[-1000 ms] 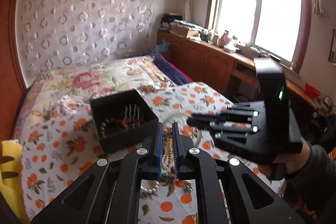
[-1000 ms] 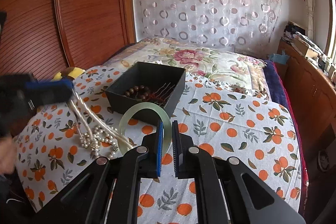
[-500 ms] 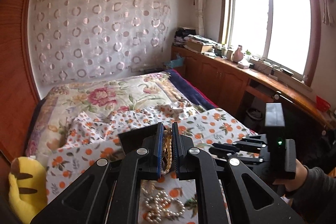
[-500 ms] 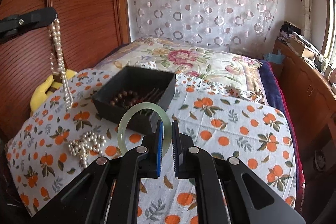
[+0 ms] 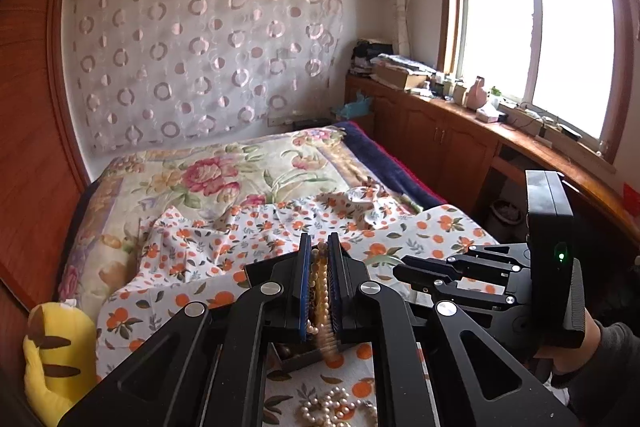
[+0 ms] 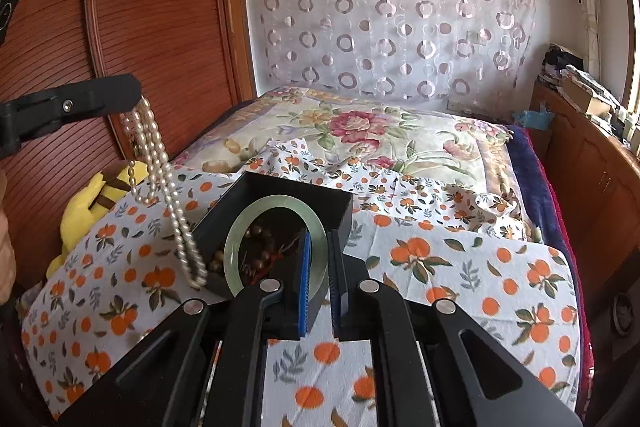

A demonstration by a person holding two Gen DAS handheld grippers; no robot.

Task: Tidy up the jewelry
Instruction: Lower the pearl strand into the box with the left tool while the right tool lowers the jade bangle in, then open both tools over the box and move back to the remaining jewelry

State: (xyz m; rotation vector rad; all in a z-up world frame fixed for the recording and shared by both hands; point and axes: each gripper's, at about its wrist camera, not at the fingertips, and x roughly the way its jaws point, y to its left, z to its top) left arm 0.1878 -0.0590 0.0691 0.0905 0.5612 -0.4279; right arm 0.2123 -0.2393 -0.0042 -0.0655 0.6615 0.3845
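My left gripper (image 5: 319,259) is shut on a pearl necklace (image 5: 320,291), which hangs in loops; in the right wrist view the necklace (image 6: 160,179) dangles from the left gripper (image 6: 136,95) beside the left edge of the black jewelry box (image 6: 280,195). My right gripper (image 6: 319,259) is shut on a pale green jade bangle (image 6: 248,227), held upright over the box. Brown wooden beads (image 6: 256,247) lie inside the box. More pearls (image 5: 332,407) show low in the left wrist view, whether on the cloth I cannot tell. The right gripper (image 5: 404,269) shows at the right there.
The box sits on an orange-print cloth (image 6: 480,287) spread over a floral quilt (image 6: 360,123). A yellow plush toy (image 6: 92,203) lies at the left by the wooden headboard (image 6: 152,27). Wooden cabinets (image 5: 448,147) under a window run along the right.
My left gripper has lifted the pearl necklace clear of the cloth and carried it toward the box. My right gripper has moved the bangle forward over the box.
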